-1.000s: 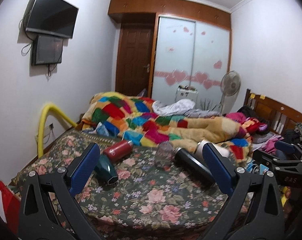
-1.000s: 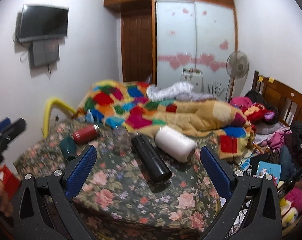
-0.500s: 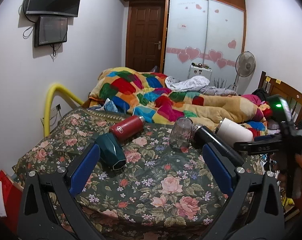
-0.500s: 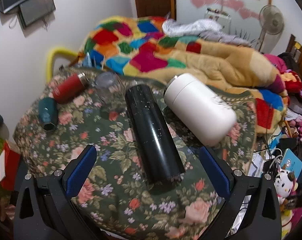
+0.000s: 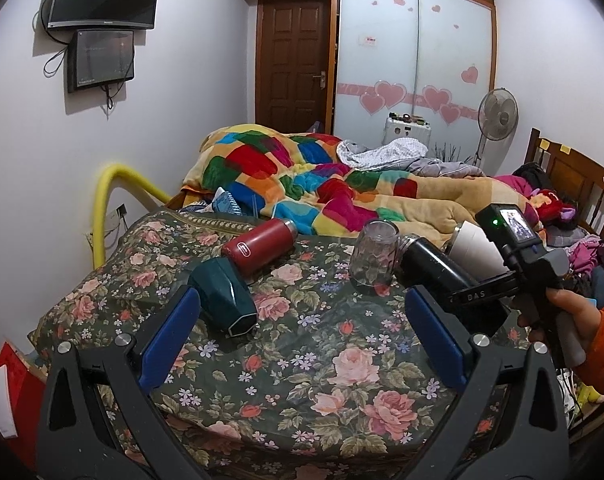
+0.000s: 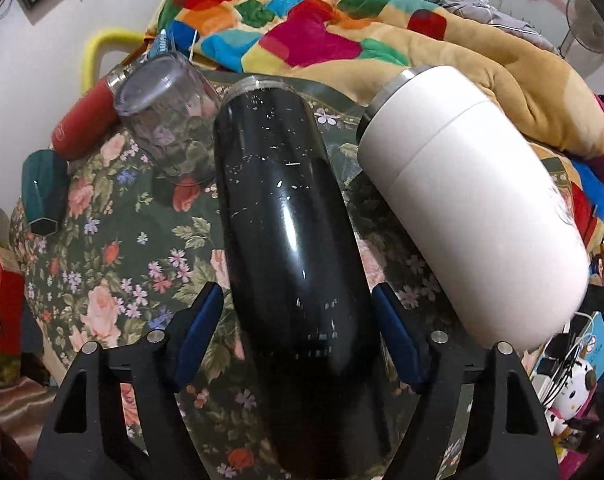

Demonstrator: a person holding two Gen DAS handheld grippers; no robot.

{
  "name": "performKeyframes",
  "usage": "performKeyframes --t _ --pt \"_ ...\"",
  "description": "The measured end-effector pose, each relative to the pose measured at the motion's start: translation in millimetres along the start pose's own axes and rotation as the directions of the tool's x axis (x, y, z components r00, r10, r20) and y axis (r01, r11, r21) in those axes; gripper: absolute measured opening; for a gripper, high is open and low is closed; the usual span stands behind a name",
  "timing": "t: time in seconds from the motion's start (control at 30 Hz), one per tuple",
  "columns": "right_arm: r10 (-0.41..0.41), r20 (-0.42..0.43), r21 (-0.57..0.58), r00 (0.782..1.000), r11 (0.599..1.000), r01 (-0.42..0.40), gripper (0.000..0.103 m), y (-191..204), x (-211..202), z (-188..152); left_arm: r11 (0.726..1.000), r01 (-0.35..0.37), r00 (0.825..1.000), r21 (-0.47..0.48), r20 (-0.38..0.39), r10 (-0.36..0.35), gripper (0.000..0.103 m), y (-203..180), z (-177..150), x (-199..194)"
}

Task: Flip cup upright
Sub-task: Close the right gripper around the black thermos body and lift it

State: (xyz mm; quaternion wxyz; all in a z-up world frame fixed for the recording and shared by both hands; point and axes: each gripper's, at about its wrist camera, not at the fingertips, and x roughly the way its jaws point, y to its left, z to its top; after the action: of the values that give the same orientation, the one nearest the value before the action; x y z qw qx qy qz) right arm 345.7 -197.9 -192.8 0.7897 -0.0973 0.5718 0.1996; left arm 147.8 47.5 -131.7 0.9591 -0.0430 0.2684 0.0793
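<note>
Five cups on floral bedspread point(image 5: 302, 360) | black tumbler point(image 6: 294, 240) lying on its side between right gripper point(image 6: 298, 328) fingers, narrowly spread, contact unclear | white tumbler point(image 6: 474, 208) just beside it | left gripper point(image 5: 302, 324) wide apart, holding nothing

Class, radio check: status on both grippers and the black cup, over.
Right gripper straddling the black cup, jaws near its sides, contact unclear. Cup on its side. Left gripper open, empty. White tumbler close alongside.
</note>
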Motion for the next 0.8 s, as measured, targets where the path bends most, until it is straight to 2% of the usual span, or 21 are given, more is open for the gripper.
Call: performKeyframes --t 0.4,0.8 --pt "-0.033 -0.034 -0.022 0.999 0.999 0.032 0.067 2.6 19.1 12.4 0.999 -0.02 1.0 -0.03 -0.001 0.02 0.103 9.3 -2.0 0.8" --pt "-0.005 -0.002 0.005 1.0 1.0 0.005 0.064 10.7 7.4 -9.5 0.999 -0.03 0.999 -0.023 0.022 0.031 0.103 9.6 0.8 -13.5"
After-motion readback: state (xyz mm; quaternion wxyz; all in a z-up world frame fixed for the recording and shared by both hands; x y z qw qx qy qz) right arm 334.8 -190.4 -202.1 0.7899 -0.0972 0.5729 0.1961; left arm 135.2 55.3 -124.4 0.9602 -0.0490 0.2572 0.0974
